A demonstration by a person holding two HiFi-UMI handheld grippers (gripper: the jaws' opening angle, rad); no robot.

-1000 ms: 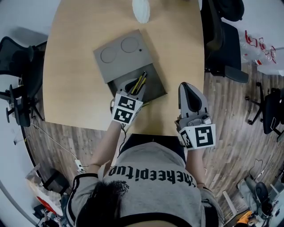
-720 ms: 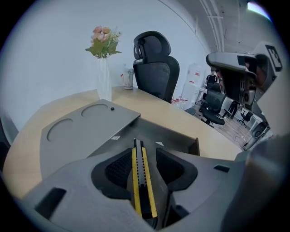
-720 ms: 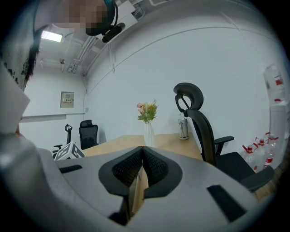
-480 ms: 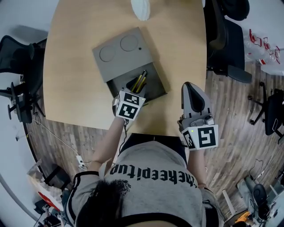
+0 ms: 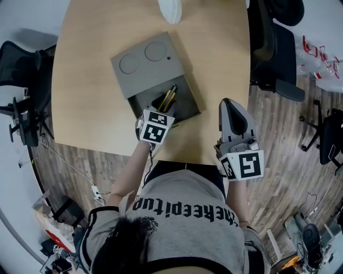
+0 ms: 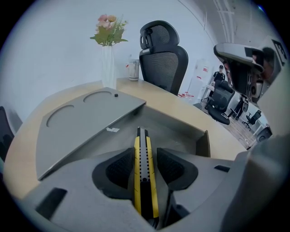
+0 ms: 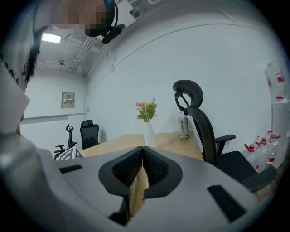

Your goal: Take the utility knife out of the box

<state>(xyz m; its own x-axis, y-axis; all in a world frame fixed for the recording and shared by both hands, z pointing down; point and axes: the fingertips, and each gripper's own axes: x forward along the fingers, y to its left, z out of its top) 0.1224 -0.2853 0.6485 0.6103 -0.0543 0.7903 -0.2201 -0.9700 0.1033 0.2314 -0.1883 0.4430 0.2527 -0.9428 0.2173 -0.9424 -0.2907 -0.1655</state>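
The grey box [image 5: 188, 108] stands open on the wooden table, its lid [image 5: 146, 62] slid toward the far side. In its tray lies the yellow and black utility knife [image 5: 170, 97], its length pointing away from me. My left gripper [image 5: 160, 106] dips steeply into the tray. In the left gripper view the knife [image 6: 144, 156] runs between the two pads of the left gripper [image 6: 146, 167]; the jaws have just been opening and stand apart on either side of it. My right gripper [image 5: 229, 105] hovers over the table's near edge, pads [image 7: 154, 164] pressed together on nothing.
A white vase of flowers [image 6: 108, 61] stands at the table's far end, also seen as a white shape [image 5: 171, 10] in the head view. Black office chairs [image 5: 270, 45] flank the table. The box's side wall [image 6: 204, 143] rises just right of the left gripper.
The left gripper has tipped downward and sunk into the box tray over the knife. The right gripper has stayed put.
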